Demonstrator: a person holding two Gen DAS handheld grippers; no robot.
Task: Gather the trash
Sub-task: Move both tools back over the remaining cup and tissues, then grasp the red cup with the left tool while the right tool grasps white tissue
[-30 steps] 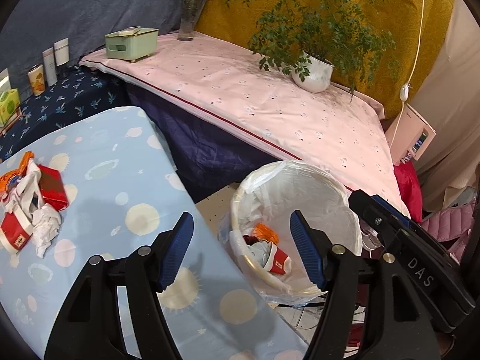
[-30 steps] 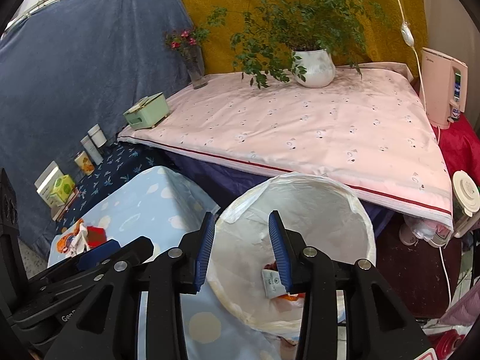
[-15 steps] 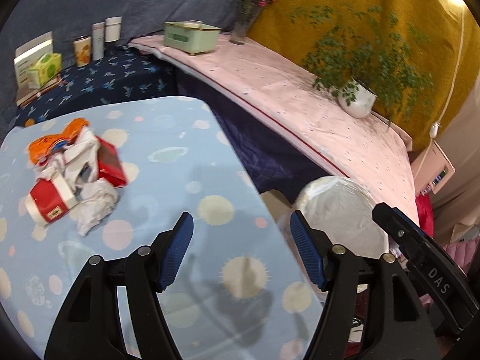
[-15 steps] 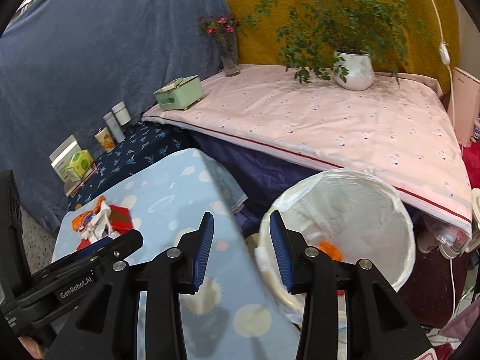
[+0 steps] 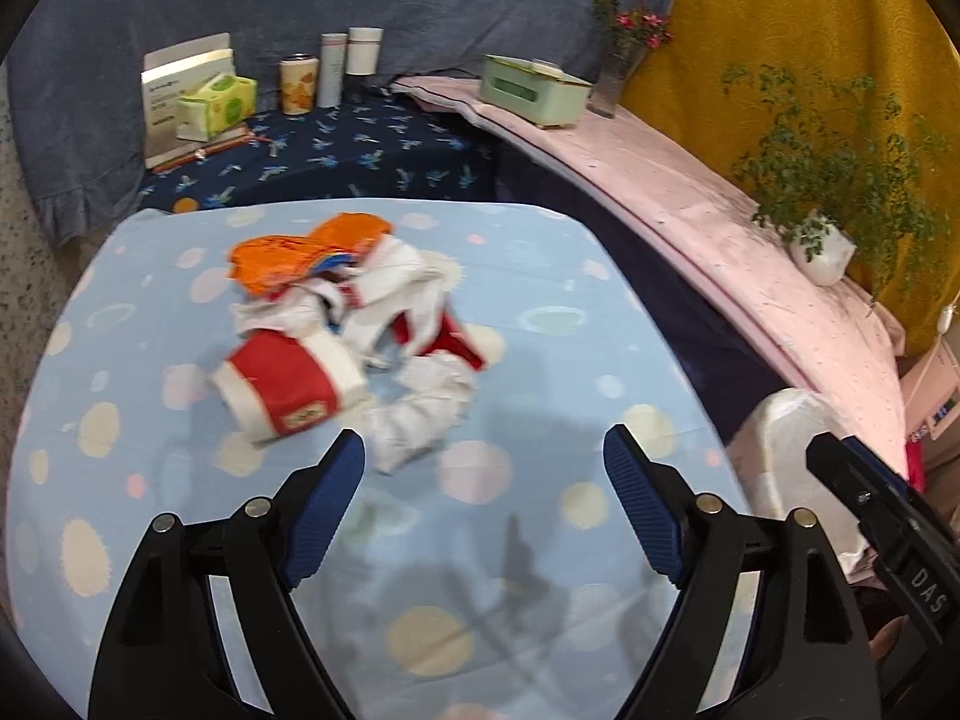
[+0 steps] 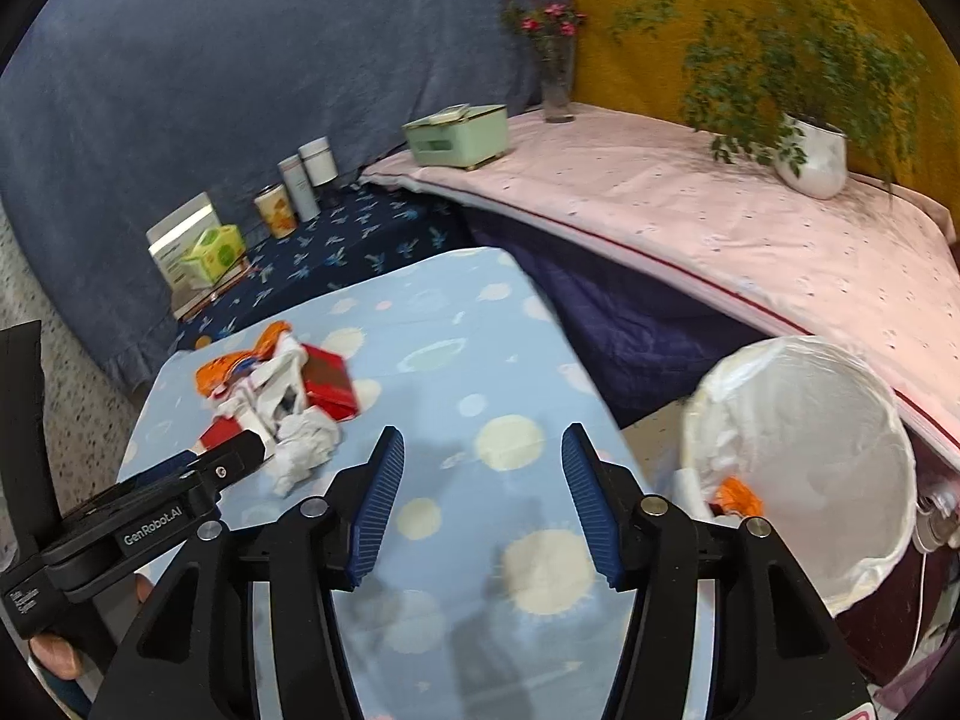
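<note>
A pile of trash lies on the light blue spotted table (image 5: 540,324): a red and white paper cup (image 5: 288,384), a crumpled white tissue (image 5: 426,414), an orange wrapper (image 5: 288,255) and red and white packaging (image 5: 408,300). The pile also shows in the right wrist view (image 6: 282,402). My left gripper (image 5: 483,468) is open and empty, just short of the tissue. My right gripper (image 6: 483,480) is open and empty over the table, right of the pile. The white-lined trash bin (image 6: 804,438) stands off the table's right edge with an orange scrap (image 6: 735,495) inside.
A pink-covered platform (image 6: 720,222) carries a green box (image 6: 456,135), a flower vase (image 6: 555,84) and a potted plant (image 6: 810,150). A dark blue shelf (image 5: 336,150) holds cans (image 5: 298,84) and a tissue box (image 5: 216,97).
Both grippers swung left, away from the bin and toward the trash pile on the table. The right gripper opened wider. The pile is now straight ahead of the left gripper.
</note>
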